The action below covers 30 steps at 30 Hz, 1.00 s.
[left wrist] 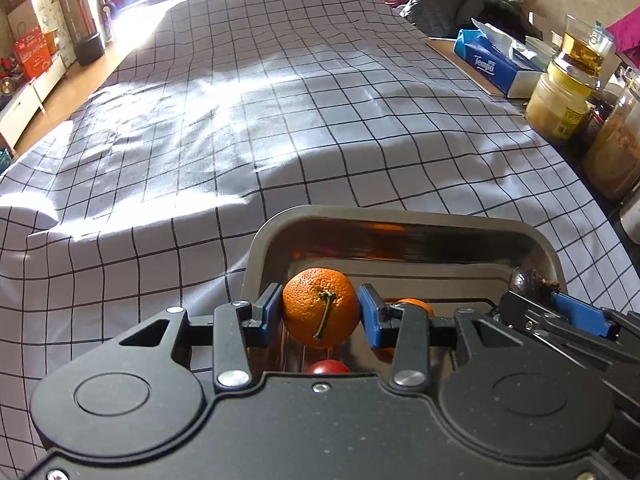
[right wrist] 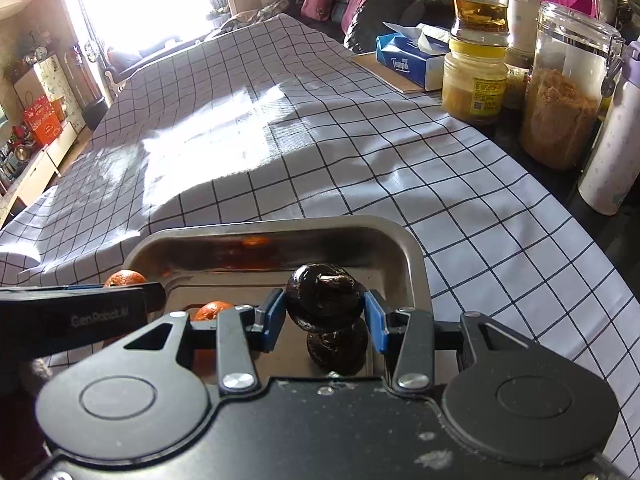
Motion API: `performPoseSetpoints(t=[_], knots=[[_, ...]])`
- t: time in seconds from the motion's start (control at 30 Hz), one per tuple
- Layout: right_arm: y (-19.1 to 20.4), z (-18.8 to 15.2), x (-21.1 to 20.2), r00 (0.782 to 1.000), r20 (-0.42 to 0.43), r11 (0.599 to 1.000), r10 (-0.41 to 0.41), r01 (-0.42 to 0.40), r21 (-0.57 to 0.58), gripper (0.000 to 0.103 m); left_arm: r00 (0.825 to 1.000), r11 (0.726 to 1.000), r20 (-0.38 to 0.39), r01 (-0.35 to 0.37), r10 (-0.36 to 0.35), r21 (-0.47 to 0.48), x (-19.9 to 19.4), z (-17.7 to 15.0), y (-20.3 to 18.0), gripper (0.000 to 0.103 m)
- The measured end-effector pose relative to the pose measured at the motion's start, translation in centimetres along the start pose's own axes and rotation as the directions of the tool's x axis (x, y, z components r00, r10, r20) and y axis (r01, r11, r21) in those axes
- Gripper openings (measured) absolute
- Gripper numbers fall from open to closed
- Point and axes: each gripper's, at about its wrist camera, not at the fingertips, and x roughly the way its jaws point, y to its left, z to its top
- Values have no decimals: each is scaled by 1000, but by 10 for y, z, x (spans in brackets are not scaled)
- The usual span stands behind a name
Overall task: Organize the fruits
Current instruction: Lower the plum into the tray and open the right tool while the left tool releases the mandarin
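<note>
left gripper [left wrist: 321, 312], lower centre of the left wrist view: jaws partly closed, blue pads pressed on either side of a mandarin orange [left wrist: 321, 307], stem facing the camera. the fruit is held over the near end of a metal tray [left wrist: 400, 220]. directly beneath it, at the lower edge of the tray opening, sits a red fruit [left wrist: 327, 367], kind not determinable. a second orange [left wrist: 416, 305] shows partly behind the right pad, inside the tray.

right gripper [right wrist: 325, 311], lower centre of the right wrist view: jaws partly closed, pads gripping a dark, wrinkled fruit [right wrist: 324, 294], kind uncertain. its mirror image appears on the shiny tray floor just below. the same gripper enters the left wrist view at the right edge [left wrist: 536, 292], fruit held over the tray's right side.

the tray rests on a white tablecloth with a black grid [left wrist: 280, 120], which fills the middle of both frames.

further back, right side of the right wrist view: a yellow-lidded jar [right wrist: 474, 80], a clear canister of brown powder [right wrist: 564, 92], a glass of amber liquid [right wrist: 479, 4] stacked on the jar, and a blue tissue pack [right wrist: 408, 60].
</note>
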Motion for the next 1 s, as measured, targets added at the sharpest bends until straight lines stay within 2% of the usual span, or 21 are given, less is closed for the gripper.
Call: performPoseSetpoints(t=[0.43, 0.87, 1.0], knots=[[-4, 1, 0, 999, -7, 1000, 31, -31, 6, 44, 1000, 1000, -17, 4, -4, 1, 5, 0, 0, 50], [-3, 2, 9, 999, -28, 1000, 20, -20, 5, 45, 1000, 1000, -4, 6, -6, 10, 2, -1, -3, 50], [-4, 2, 6, 1000, -9, 1000, 19, -18, 13, 45, 1000, 1000, -6, 12, -12, 15, 1, -2, -4, 50]])
